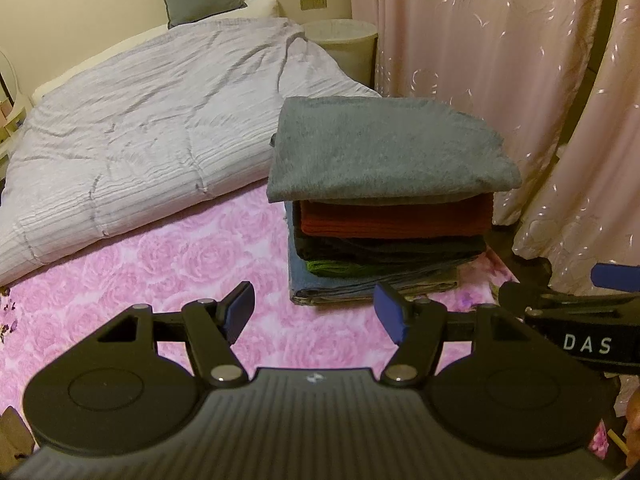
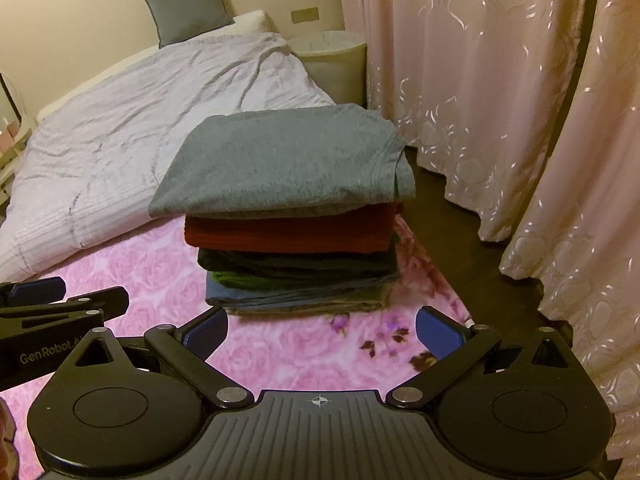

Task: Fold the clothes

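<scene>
- Stack of folded clothes (image 1: 384, 216): sits on the pink rose-print bedspread (image 1: 168, 280), toward the bed's curtain-side edge, ahead of both grippers and touching neither.
- Grey top garment (image 2: 280, 168): folded flat, overhangs the layers beneath on all visible sides.
- Red garment (image 2: 288, 234): directly under the grey one.
- Lower layers: a dark piece, a sliver of green (image 1: 332, 267), then blue and greyish pieces at the base; exact count is hard to tell from the edges.
- Left gripper (image 1: 316, 312): blue-padded fingers spread apart, nothing between them, low over the bedspread just short of the stack.
- Right gripper (image 2: 320, 330): fingers likewise parted and empty, just beside the left gripper and facing the stack's front edge.
- Pale quilted duvet (image 1: 132, 140): rumpled, pushed back over the far part of the bed.
- Grey cushion (image 2: 186, 4): upright against the wall at the head.
- Pink patterned curtains (image 2: 480, 80): hang alongside the bed.
- Round pale side table (image 1: 344, 40): between bed and curtains.
</scene>
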{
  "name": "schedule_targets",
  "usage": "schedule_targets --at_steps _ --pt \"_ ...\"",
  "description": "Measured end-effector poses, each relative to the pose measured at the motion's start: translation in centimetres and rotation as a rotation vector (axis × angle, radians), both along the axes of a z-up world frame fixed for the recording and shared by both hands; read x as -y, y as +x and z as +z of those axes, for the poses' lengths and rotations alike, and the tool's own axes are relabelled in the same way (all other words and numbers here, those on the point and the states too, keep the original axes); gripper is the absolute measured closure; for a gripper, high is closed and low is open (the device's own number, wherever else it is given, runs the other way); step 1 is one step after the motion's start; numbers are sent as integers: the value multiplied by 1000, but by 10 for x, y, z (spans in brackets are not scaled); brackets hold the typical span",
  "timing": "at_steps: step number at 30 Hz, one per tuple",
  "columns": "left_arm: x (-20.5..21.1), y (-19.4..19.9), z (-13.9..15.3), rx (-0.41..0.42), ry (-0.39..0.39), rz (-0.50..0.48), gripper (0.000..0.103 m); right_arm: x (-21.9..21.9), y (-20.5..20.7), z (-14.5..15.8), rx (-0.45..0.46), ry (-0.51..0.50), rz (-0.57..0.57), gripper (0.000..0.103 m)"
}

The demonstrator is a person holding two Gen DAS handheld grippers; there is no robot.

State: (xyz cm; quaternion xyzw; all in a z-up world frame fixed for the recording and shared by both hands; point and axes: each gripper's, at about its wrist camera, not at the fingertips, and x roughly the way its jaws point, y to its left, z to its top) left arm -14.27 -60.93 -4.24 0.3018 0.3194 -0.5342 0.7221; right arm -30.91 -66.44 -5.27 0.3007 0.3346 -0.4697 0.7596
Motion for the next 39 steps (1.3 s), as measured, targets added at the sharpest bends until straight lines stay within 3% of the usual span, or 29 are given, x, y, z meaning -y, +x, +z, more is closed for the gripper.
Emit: schedule_targets --at_steps 39 --pt "27 8 -57 -34 110 17 40 29 9 -53 -59 118 1 1"
